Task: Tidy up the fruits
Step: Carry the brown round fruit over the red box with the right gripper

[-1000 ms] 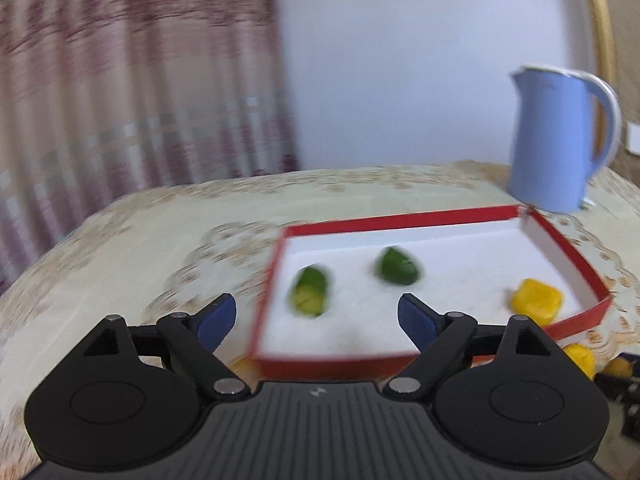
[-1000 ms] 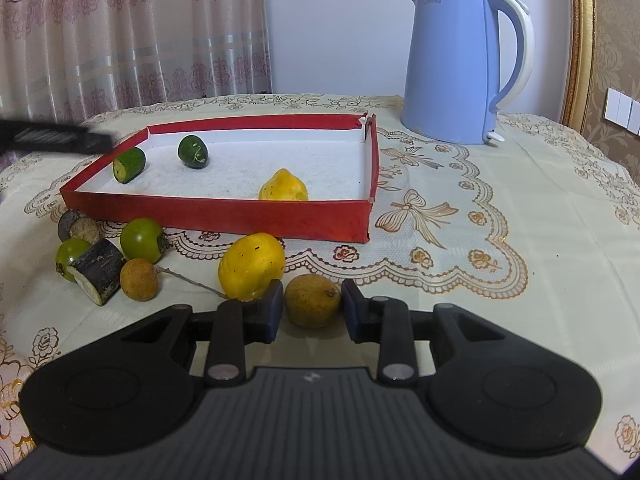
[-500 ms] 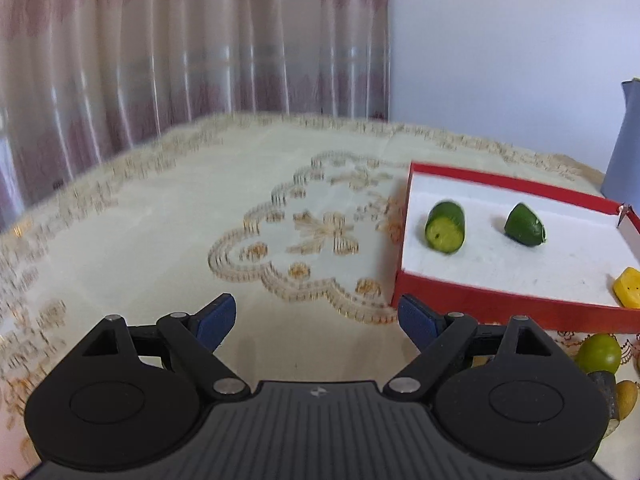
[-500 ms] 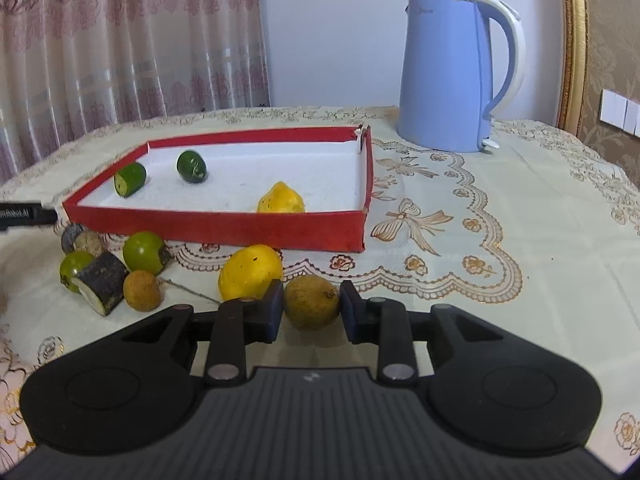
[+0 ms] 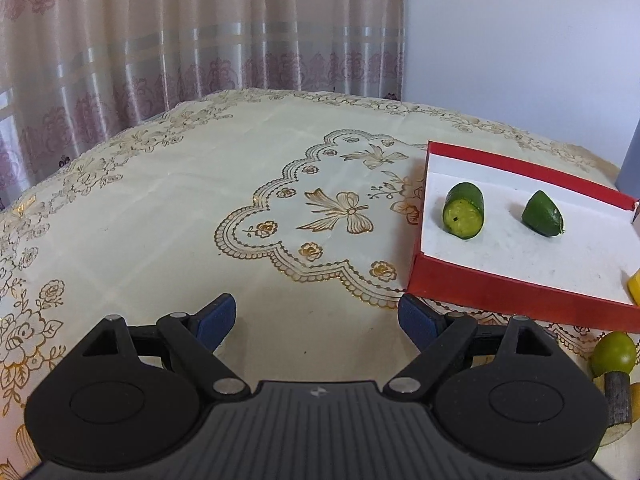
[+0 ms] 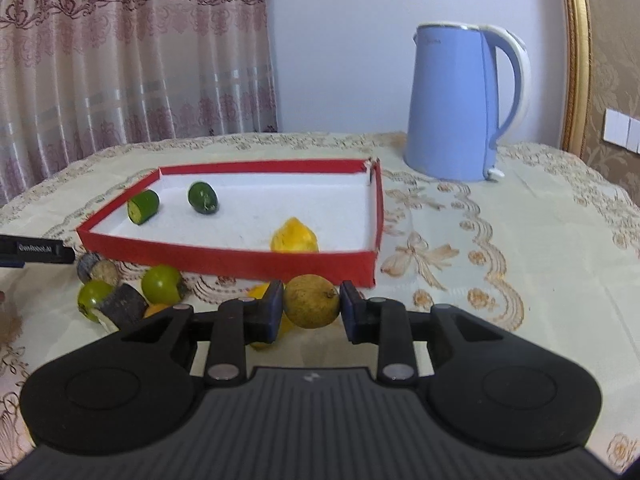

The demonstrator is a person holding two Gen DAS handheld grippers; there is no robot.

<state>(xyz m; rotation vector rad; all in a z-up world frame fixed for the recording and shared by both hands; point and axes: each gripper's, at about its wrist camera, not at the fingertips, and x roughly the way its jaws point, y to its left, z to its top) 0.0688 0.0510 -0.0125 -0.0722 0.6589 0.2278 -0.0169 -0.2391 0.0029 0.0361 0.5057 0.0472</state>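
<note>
- The brown round fruit (image 6: 311, 301) sits between the right gripper (image 6: 310, 312) pads, lifted just before the red tray (image 6: 224, 255).
- Right jaws clamp it on both sides.
- Left gripper (image 5: 316, 318) hangs wide apart, holding nothing, above the tablecloth (image 5: 200, 216).

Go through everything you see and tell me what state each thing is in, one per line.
Right gripper: shut on the brownish-yellow fruit, lifted.
Left gripper: open, empty.
Red tray: holds three pieces.
Cucumber piece: cut, in tray.
Green fruit piece: in tray.
Yellow fruit: in tray.
Blue kettle: upright, lid closed.
Round green fruits: outside tray.
</note>
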